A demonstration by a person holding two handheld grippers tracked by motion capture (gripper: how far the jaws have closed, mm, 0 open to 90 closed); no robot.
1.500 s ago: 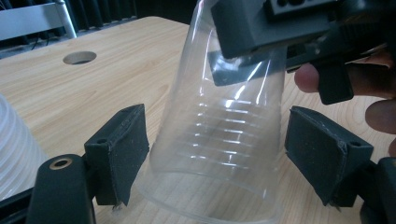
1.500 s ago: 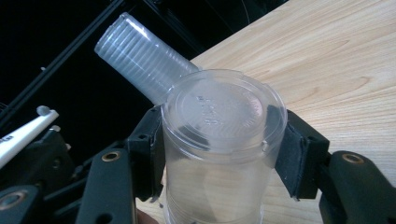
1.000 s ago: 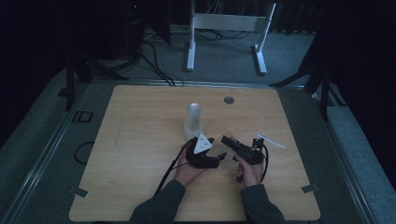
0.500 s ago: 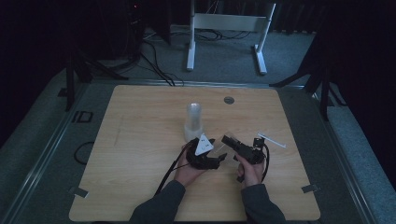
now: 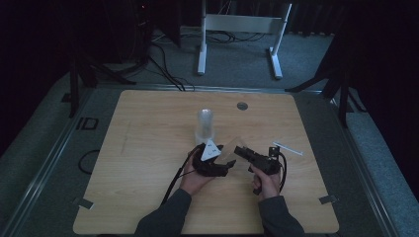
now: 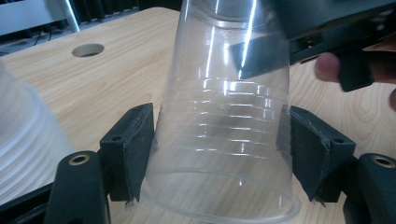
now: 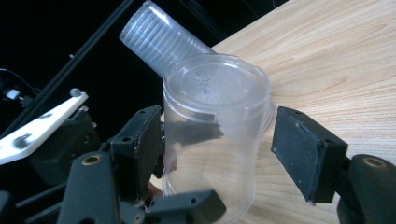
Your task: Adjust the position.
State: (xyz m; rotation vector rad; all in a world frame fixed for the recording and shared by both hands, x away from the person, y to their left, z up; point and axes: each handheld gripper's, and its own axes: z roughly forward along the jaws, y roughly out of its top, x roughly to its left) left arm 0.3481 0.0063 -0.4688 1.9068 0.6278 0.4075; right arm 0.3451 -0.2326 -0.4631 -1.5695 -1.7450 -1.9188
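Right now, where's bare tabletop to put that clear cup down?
The table's left half is bare, from the cup stack out to the left edge. The near-right corner is bare too. It is crowded mid-table, where both hand-held grippers meet on the clear cup, with a white strip just right.

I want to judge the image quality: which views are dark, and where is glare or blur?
High view: dim and underexposed, the clear cup hard to see. Left gripper view: bright, white glare streaks on the cup's wall; the cup stack at left is blurred. Right gripper view: black background, right gripper soft-focused.
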